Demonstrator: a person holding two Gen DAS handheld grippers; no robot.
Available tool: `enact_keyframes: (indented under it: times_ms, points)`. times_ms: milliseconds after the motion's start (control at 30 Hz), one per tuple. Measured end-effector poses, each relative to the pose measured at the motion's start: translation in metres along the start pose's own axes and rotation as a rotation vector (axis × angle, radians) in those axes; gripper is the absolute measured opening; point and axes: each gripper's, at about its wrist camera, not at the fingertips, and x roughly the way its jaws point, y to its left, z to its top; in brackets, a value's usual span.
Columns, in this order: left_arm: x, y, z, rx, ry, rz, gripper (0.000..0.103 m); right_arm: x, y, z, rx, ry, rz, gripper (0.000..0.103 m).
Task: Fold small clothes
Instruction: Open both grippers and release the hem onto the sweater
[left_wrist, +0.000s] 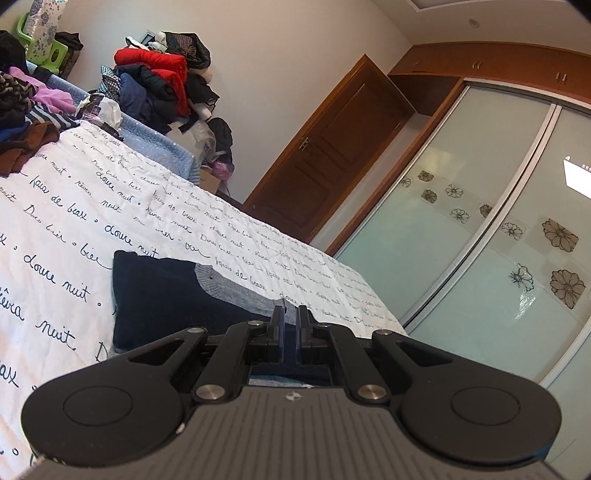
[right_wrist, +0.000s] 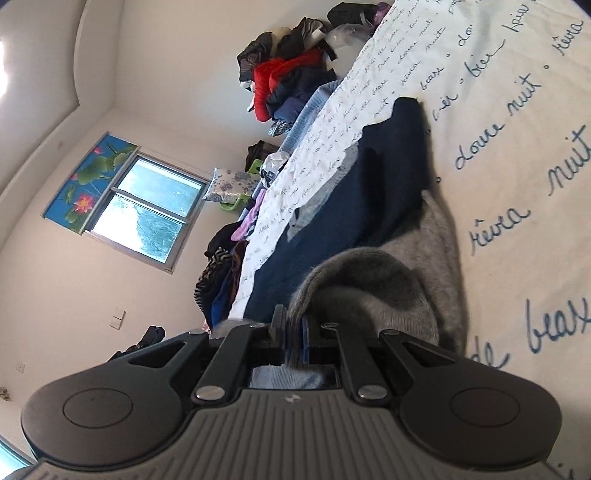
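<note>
navy-and-grey sweater (right_wrist: 351, 206) lies on the script-printed bedspread (left_wrist: 74, 206), its navy edge pinched in the closed left gripper (left_wrist: 290, 314), grey edge in the closed right gripper (right_wrist: 293, 325).

Left claw (left_wrist: 291, 314) and right claw (right_wrist: 293, 325), identical in build. Each body is a grey housing with raised parallel ribs and a small white emblem at its front edge. Two broad matte-black lobes flank the housing, each bearing a shallow circular recess. Black linkage arms with triangular cut-outs run forward from round silver pivot pins and smaller screws. The narrow black fingers (left_wrist: 276, 317) carry blue pads (right_wrist: 305, 338) on their inner faces.
</note>
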Motion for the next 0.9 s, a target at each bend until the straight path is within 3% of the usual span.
enact_keyframes:
  times_ms: [200,333,400,467,500,533,567,733,900]
  points:
    - [0.021,0.018,-0.005,-0.04,0.096,0.033,0.006,-0.005,0.019,0.005,-0.105,-0.003,-0.013,0.007]
    - [0.033,0.036,-0.016,-0.108,0.192,0.048,0.014,0.009,0.015,-0.001,-0.14,0.053,-0.111,0.009]
    - [0.038,0.045,-0.021,-0.138,0.226,0.043,0.022,0.014,0.007,-0.002,-0.104,0.056,-0.162,0.016]
    - [0.043,0.05,-0.026,-0.156,0.264,0.049,0.043,0.011,0.006,-0.004,-0.122,0.033,-0.192,0.04]
    - [0.044,0.052,-0.03,-0.156,0.274,0.062,0.048,0.007,0.007,-0.005,-0.125,0.012,-0.185,0.049]
    - [0.045,0.053,-0.031,-0.153,0.281,0.071,0.058,0.002,0.009,-0.005,-0.128,-0.005,-0.159,0.068]
    - [0.048,0.055,-0.033,-0.153,0.292,0.075,0.065,-0.004,0.011,-0.006,-0.138,-0.019,-0.139,0.073]
    - [0.065,0.066,-0.041,-0.219,0.356,0.069,0.069,-0.007,0.004,-0.003,-0.091,0.005,-0.15,0.073]
    - [0.077,0.072,-0.048,-0.26,0.365,0.063,0.069,0.012,-0.002,-0.01,-0.064,0.055,-0.127,0.073]
